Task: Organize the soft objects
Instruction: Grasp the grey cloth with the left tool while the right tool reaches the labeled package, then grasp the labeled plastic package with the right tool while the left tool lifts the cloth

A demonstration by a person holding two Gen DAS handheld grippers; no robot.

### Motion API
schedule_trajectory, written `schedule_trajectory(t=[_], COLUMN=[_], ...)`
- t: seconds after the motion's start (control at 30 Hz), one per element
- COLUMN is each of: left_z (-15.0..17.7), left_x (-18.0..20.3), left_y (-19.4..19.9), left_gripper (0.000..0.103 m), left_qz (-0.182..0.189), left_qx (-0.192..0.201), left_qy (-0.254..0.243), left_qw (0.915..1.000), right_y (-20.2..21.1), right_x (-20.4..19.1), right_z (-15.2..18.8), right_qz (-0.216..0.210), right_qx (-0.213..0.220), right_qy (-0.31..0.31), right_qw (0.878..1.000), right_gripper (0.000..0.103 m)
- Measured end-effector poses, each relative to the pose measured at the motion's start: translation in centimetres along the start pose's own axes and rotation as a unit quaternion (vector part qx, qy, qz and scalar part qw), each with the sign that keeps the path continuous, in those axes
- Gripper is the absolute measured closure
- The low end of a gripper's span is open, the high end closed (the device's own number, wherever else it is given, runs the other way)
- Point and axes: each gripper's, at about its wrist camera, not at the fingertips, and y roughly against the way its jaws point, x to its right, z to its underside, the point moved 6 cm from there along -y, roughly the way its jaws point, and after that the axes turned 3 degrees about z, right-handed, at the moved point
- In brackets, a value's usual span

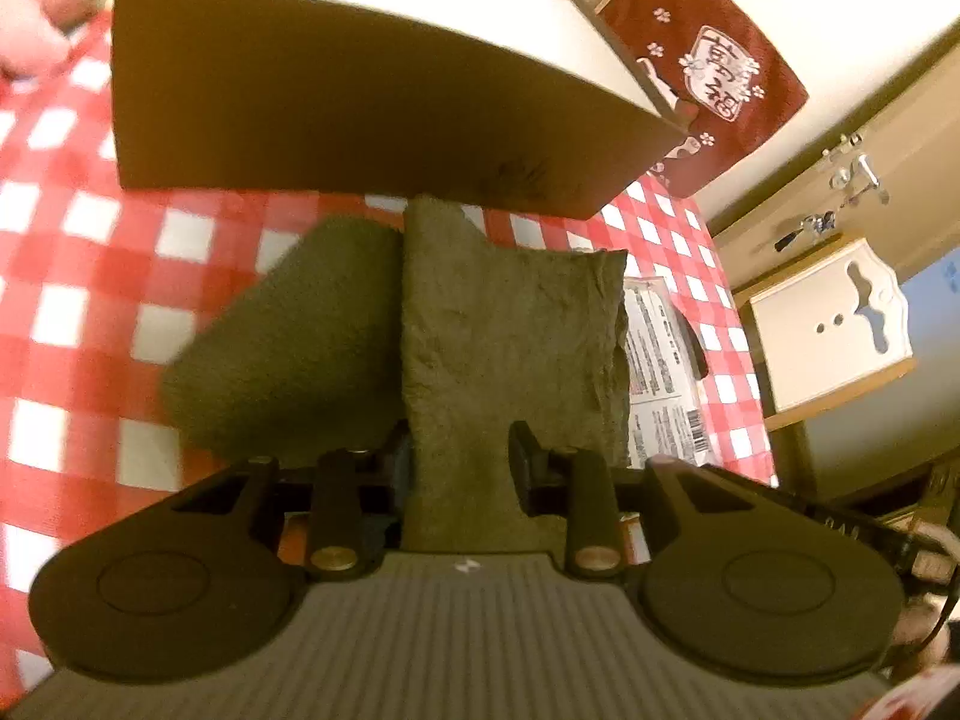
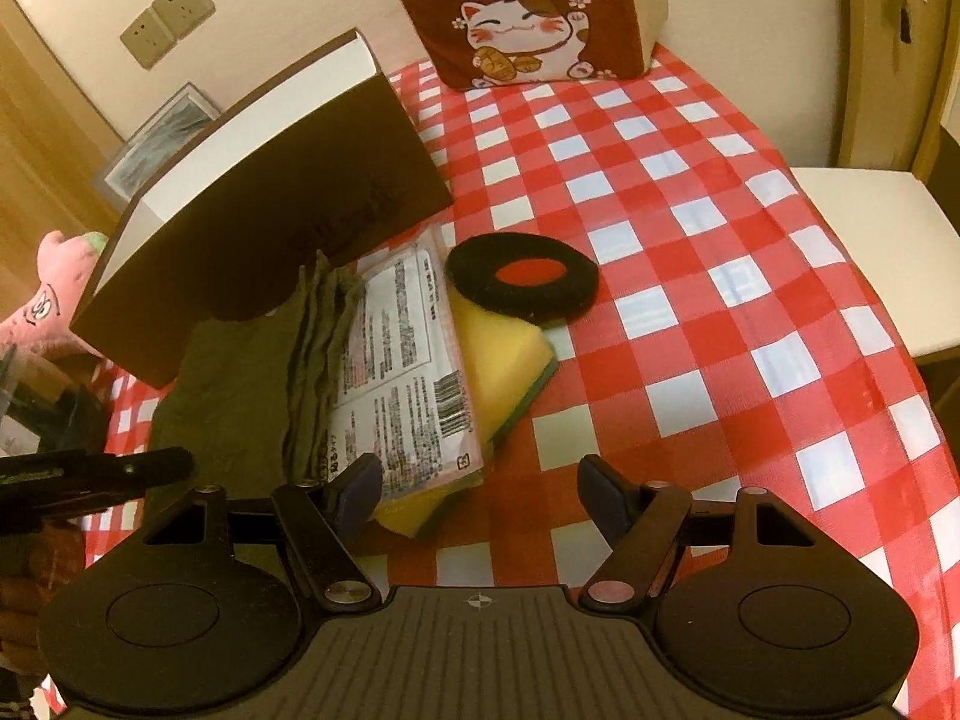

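Note:
An olive green cloth (image 1: 510,330) lies folded on the red-checked tablecloth (image 1: 90,276), just in front of a brown box (image 1: 360,108). My left gripper (image 1: 462,456) is shut on the cloth's near strip, which runs up between both fingers. In the right wrist view the same cloth (image 2: 240,396) sits left of a printed packet (image 2: 408,360), which rests on a yellow sponge (image 2: 504,354). A black ring pad (image 2: 522,282) with a red centre lies behind the sponge. My right gripper (image 2: 480,483) is open over the tablecloth, its left finger beside the packet, holding nothing.
The brown box (image 2: 270,210), white inside, stands open at the back left. A red lucky-cat cushion (image 2: 528,12) leans on the far wall. A pink plush (image 2: 54,294) lies left of the box. A white chair (image 2: 870,252) stands off the table's right edge.

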Motion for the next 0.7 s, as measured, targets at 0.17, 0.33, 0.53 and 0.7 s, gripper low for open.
schedule_trajectory(t=[0.17, 0.33, 0.53, 0.7], left_z=[-0.1, -0.3, -1.2, -2.5], left_x=[0.6, 1.4, 3.3, 4.2], left_y=[-1.2, -0.8, 2.7, 7.1], left_gripper=[0.075, 0.097, 0.099, 0.099], left_qz=[-0.007, -0.002, 0.031, 0.028], left_qx=[-0.003, 0.008, 0.050, 0.100], left_qy=[-0.014, -0.037, -0.048, -0.058], left_qw=[0.9999, 0.9993, 0.9971, 0.9930], right_y=[0.0, 0.3, 0.6, 0.3], right_x=[0.1, 0.6, 0.6, 0.2], right_z=[0.1, -0.1, -0.3, -0.5], right_qz=[0.003, 0.005, -0.005, -0.017], right_qx=[-0.001, 0.002, 0.009, 0.006], right_qy=[0.002, -0.003, -0.008, -0.008], right_qw=[1.000, 1.000, 1.000, 1.000], right_gripper=[0.031, 0.031, 0.031, 0.031])
